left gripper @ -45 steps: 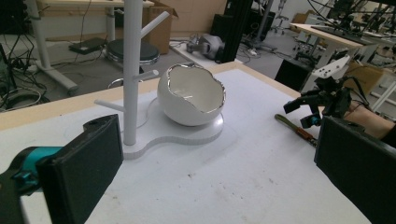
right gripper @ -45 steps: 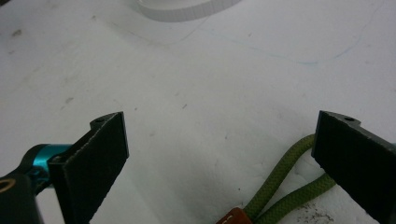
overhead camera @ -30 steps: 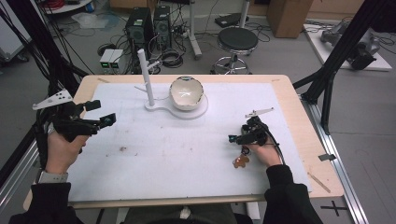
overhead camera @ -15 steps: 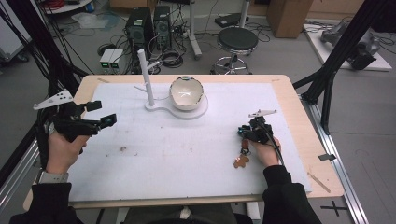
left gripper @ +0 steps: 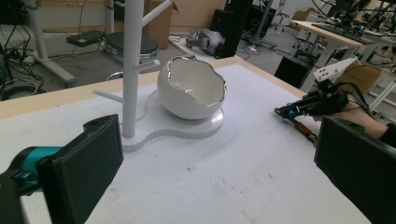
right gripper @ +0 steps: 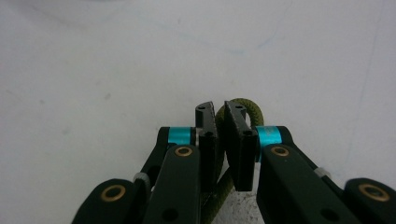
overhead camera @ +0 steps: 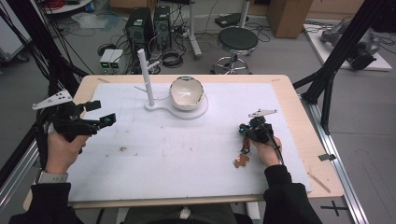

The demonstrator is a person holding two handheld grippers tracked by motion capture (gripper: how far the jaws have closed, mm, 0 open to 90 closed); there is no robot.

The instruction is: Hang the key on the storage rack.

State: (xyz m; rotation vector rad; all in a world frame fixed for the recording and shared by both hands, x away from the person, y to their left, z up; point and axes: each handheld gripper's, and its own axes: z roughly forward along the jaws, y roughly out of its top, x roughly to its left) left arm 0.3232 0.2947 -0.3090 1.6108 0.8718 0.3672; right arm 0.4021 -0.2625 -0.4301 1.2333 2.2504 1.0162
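High view: R gripper (overhead camera: 246, 132) at right side of mat (overhead camera: 187, 154), jaws just closed, now pinching the cord (overhead camera: 245, 145) of a small keychain-type item; its brown charm (overhead camera: 241, 161) lies flat on the mat just toward the person. L gripper (overhead camera: 95, 120) held above mat's left edge, jaws spread, nothing in them. Stand (overhead camera: 148, 81) w/ egg-shaped bowl (overhead camera: 186, 92) at far centre, well apart from both.

L gripper view: jaws wide apart, empty. Bowl (left gripper: 191, 88) sits on stand base, beside the post (left gripper: 130, 70). R gripper (left gripper: 299, 106) low on the mat at right.

R gripper view: jaws pressed together on olive cord loop (right gripper: 247, 108); loop bulges out past the tips.

Handling (est.): item light, cord soft & limp, so charm will dangle and swing on lift. Grip at the cord, near the loop, not the flat charm. Slip risk low-moderate; lift slow.
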